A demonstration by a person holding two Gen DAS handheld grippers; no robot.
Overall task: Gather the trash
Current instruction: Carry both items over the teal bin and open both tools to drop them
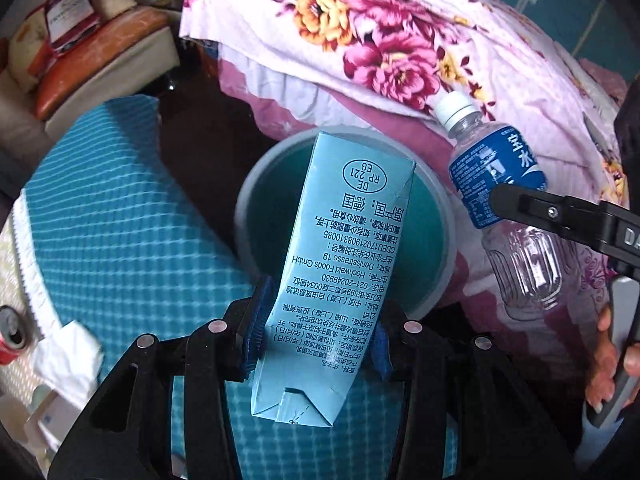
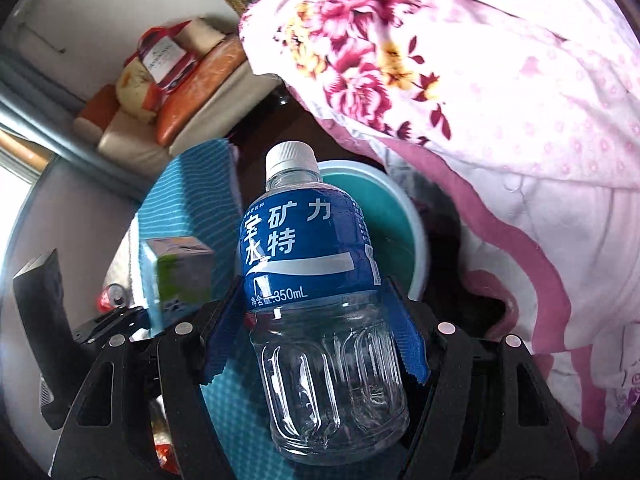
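My left gripper (image 1: 318, 338) is shut on a light-blue drink carton (image 1: 336, 264), its blue pads pressing both sides. The carton's far end hangs over the mouth of a round bin (image 1: 440, 216) with a grey rim and teal inside. To the right, my right gripper (image 2: 316, 340) is shut on an empty clear water bottle (image 2: 320, 280) with a blue label and white cap. The bottle (image 1: 496, 184) is also in the left wrist view, beside the bin. In the right wrist view the bin (image 2: 404, 216) lies just behind the bottle, and the carton (image 2: 176, 276) shows blurred at left.
A floral pink quilt (image 1: 400, 40) is piled behind and right of the bin. A teal checked cloth (image 1: 100, 200) covers the surface on the left, with a red can (image 1: 12, 340) and white tissue (image 1: 76, 348) on it. A sofa with cushions (image 1: 100, 52) stands at far left. A person's hand (image 1: 608, 364) holds the right gripper.
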